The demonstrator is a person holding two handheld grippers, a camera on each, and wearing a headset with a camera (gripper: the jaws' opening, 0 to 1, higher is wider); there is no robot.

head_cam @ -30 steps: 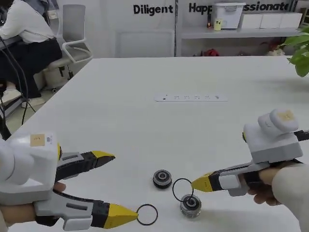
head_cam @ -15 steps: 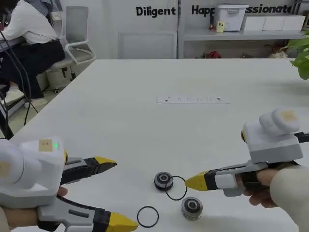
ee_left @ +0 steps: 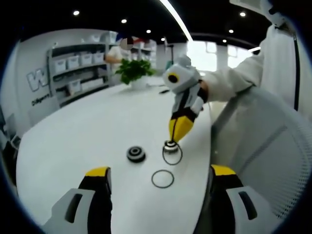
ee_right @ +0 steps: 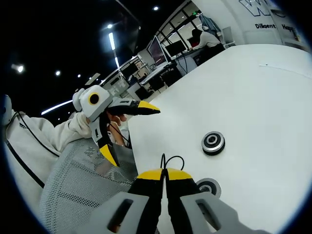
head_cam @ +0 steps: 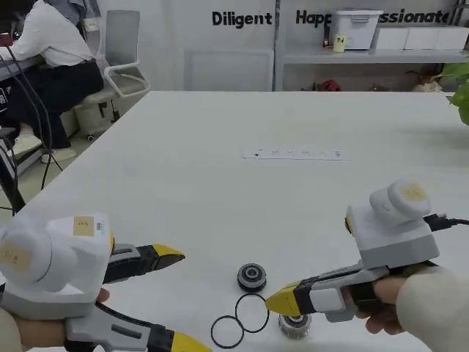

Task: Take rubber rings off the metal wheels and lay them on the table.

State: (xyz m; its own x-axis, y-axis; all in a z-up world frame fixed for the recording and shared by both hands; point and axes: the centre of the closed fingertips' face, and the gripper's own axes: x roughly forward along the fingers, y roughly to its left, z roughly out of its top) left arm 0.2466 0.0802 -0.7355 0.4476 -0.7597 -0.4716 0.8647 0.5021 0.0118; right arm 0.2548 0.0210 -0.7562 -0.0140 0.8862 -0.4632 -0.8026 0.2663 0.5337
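Note:
My right gripper (head_cam: 275,301) is shut on a thin black rubber ring (head_cam: 253,313), which hangs from its yellow tips low over the table, beside a second ring (head_cam: 227,331) lying flat. Whether the held ring touches the table I cannot tell. A metal wheel (head_cam: 251,276) with a dark rim stands just behind them. Another wheel (head_cam: 294,325) sits partly under the right gripper. In the right gripper view the jaws (ee_right: 165,175) are pressed together on the ring (ee_right: 173,160). My left gripper (head_cam: 182,299) stays open at the lower left, its jaws (ee_left: 160,171) wide apart before the flat ring (ee_left: 162,179).
The white table (head_cam: 220,183) stretches far ahead, with a flat power strip (head_cam: 292,154) at its middle. A person sits at a desk at the far left (head_cam: 44,51) beside an office chair (head_cam: 121,51). Plant leaves (head_cam: 458,81) reach in at the right edge.
My right gripper has carried the ring left and toward me, away from the nearer wheel, to beside the flat ring. The left gripper stays open in place; the camera has shifted.

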